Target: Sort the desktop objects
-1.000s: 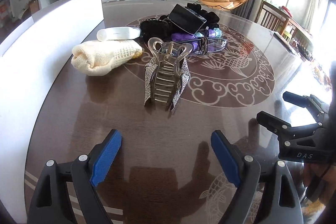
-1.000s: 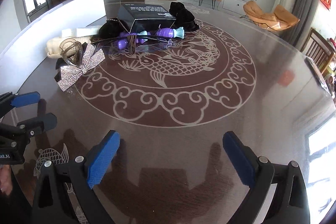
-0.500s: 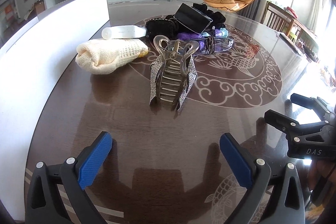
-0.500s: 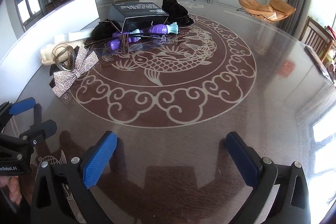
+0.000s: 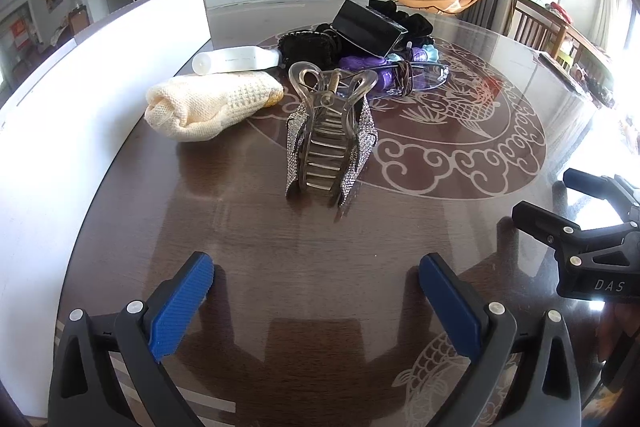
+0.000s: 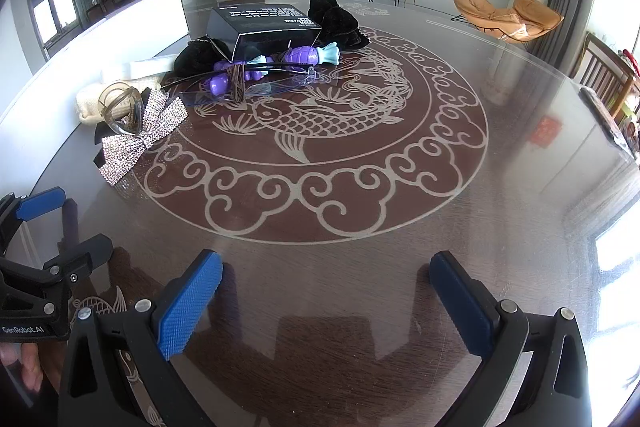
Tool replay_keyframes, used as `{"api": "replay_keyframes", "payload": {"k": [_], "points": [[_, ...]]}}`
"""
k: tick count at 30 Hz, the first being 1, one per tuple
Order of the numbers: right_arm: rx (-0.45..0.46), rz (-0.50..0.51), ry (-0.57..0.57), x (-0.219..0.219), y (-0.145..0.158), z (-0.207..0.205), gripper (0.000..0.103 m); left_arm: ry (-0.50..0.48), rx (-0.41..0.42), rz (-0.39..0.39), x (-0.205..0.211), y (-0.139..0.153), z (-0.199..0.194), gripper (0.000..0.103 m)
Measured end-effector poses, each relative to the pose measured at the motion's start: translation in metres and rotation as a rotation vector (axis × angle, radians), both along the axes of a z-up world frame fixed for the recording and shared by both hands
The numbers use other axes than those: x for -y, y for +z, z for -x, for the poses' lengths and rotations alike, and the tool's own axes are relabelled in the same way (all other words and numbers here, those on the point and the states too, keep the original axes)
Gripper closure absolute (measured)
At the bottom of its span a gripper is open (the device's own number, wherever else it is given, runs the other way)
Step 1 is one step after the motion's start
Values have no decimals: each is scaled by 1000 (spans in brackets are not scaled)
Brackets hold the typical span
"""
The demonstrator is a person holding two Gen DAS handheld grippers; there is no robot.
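Looking along the left gripper [image 5: 316, 279], both blue pads stand wide apart with nothing between them, low over the dark tabletop [image 5: 256, 227]. Straight ahead of the gap, well clear of the fingertips, a rhinestone hair claw [image 5: 330, 143] stands on its teeth. Beyond it to the left, near the tabletop's left edge, lies a cream knitted roll [image 5: 212, 105], with a white bottle [image 5: 236, 60] just behind. Further back sit a black box [image 5: 370, 31], purple toys [image 5: 374, 69] and clear glasses [image 5: 416, 81]. The right gripper [image 5: 560, 203] shows at the right edge.

From the right wrist, the right gripper [image 6: 326, 287] is likewise spread wide and holds nothing, over bare tabletop [image 6: 360, 219]. The hair claw [image 6: 134, 131] lies far off to its left front, apart from the fingers; the left gripper [image 6: 60, 223] enters at the left edge
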State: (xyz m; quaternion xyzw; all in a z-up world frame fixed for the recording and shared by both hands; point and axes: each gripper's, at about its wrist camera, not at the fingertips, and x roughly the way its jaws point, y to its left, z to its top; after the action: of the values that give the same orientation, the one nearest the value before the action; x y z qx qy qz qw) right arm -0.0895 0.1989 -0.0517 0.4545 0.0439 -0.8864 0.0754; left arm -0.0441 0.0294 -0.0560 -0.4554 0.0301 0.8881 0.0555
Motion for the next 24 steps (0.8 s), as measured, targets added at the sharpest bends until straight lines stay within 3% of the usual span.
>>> {"api": "replay_keyframes", "payload": {"k": [24], "points": [[0, -1, -1, 0, 0, 0, 0, 11, -9, 4, 0, 0, -3, 0]]}}
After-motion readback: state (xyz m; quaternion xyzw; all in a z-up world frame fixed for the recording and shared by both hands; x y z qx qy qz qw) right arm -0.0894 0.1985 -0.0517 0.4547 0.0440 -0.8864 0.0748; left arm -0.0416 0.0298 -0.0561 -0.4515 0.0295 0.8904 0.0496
